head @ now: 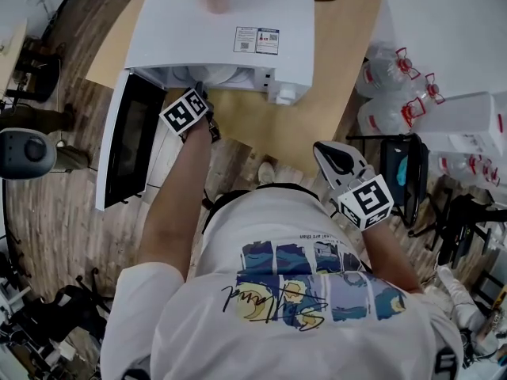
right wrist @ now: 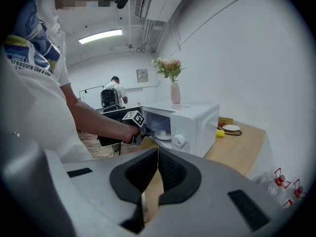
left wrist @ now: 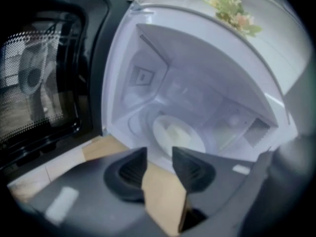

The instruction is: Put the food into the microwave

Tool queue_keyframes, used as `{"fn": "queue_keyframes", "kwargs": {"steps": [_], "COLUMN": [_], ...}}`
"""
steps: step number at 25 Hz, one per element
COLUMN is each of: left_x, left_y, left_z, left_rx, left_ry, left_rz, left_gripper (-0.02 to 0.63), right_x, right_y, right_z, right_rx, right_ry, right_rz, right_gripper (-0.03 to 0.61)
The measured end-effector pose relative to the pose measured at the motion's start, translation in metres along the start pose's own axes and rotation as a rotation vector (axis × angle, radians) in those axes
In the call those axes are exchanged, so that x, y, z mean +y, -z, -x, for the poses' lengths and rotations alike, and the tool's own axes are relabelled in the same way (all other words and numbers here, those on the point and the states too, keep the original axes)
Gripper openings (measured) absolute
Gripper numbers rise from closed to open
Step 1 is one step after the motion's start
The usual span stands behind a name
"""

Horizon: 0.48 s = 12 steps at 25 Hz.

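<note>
the left gripper (left wrist: 159,156) is at the open mouth of the microwave (left wrist: 207,83), its jaws apart with nothing between them. the plate of food (left wrist: 177,135) rests on the cavity floor, just beyond the jaw tips. the door (left wrist: 44,73) stands swung open at the left. the right gripper (right wrist: 157,152) is held back from the tabletop (right wrist: 237,147), its jaws closed together and empty.

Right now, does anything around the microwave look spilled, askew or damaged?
Nothing stands out. The plate of food sits inside the microwave, its door is swung open, and the vase on top stands upright.
</note>
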State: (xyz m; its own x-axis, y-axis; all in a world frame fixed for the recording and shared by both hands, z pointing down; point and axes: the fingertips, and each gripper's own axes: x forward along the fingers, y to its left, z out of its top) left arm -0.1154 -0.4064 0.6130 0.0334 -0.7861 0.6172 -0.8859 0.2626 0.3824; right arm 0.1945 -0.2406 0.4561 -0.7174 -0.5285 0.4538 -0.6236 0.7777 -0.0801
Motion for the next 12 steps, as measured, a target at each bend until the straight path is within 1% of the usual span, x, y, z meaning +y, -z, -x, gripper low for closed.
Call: {"fn": "queue_keyframes", "kwargs": {"steps": [3, 7, 10, 12], "left_x": [0.005, 0.008, 0.005, 0.0], "left_y": [0.001, 0.004, 0.01, 0.016], "left_z": [0.015, 0.04, 0.063, 0.08], "left_rx": [-0.003, 0.0, 0.007, 0.017], "left_ry": [0.035, 0.107, 0.195, 0.271], "left_rz": [-0.015, -0.06, -0.09, -0.123], "left_gripper": [0.158, 0.126, 0.1, 0.057], "right_x": [0.014, 0.039, 0.06, 0.074], "right_y": [-0.005, -0.011, -0.015, -0.018], "right_z": [-0.008, -0.021, -0.032, -0.04], "right_rx": [-0.005, -0.012, -0.017, -0.02], "right_ry": [-0.01, -0.026, -0.04, -0.047], "right_rz": [0.009, 0.015, 0.018, 0.021], "right_gripper": [0.008, 0.008, 0.008, 0.008]}}
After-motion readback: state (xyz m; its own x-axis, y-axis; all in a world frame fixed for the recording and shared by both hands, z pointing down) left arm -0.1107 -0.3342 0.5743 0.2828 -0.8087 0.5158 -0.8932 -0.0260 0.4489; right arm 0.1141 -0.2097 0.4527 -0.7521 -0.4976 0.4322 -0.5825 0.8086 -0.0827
